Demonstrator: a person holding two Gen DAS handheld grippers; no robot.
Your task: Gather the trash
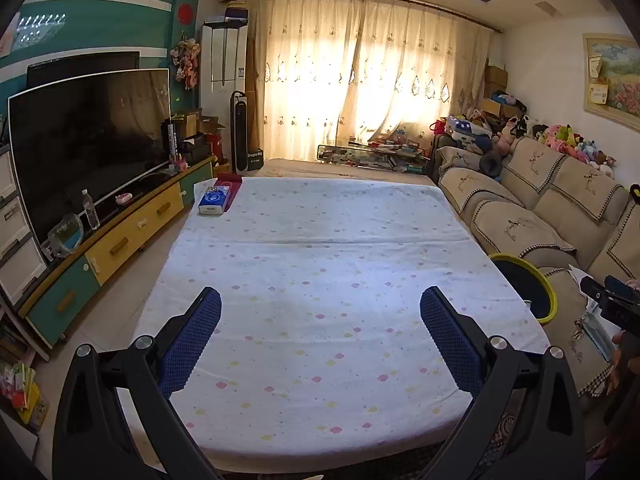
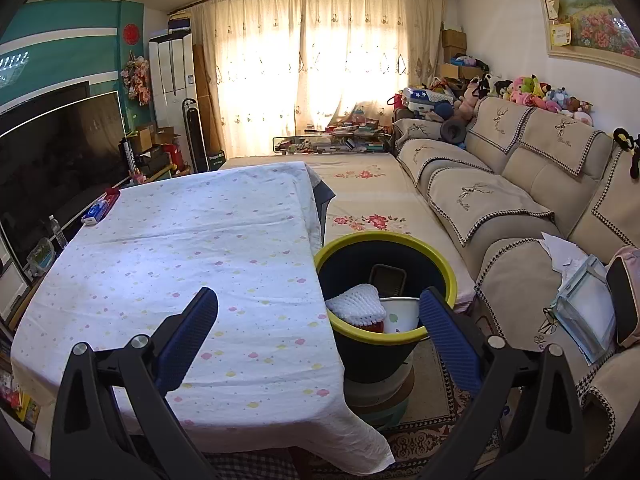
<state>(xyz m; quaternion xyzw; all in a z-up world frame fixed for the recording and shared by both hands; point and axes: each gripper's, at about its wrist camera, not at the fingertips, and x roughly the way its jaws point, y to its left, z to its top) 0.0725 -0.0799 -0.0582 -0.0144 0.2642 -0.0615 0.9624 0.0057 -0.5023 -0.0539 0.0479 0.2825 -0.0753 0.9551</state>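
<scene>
The left gripper (image 1: 320, 304) is hovering above the near part of the table (image 1: 320, 240), and its two blue fingers (image 1: 192, 336) are standing wide apart with nothing between them. The right gripper (image 2: 318, 306) is also released, its fingers (image 2: 448, 340) spread widely and holding nothing; it is hanging over the near right edge of the tabletop, with one finger above the cloth and the other in front of the bin's rim.

The table is wearing a white cloth with small pink and yellow dots (image 2: 180, 240). On the far left corner of the tabletop a blue tissue pack (image 1: 215, 200) is lying, resting on a red tray (image 1: 232, 184).

The trash bin (image 2: 384, 344), dark with a yellow-green rim, is standing just beside the right edge of the table, between the table and the sofa (image 2: 500, 200). It is sitting on top of a low round stool or stand. Inside the bin a white knitted piece with a red edge (image 2: 356, 304), a white bowl-like container (image 2: 396, 314) and a dark rectangular tray (image 2: 386, 278) are lying together.

On the sofa seat, to the right of the bin, some papers and a clear plastic packet (image 2: 588, 304) are resting.
</scene>
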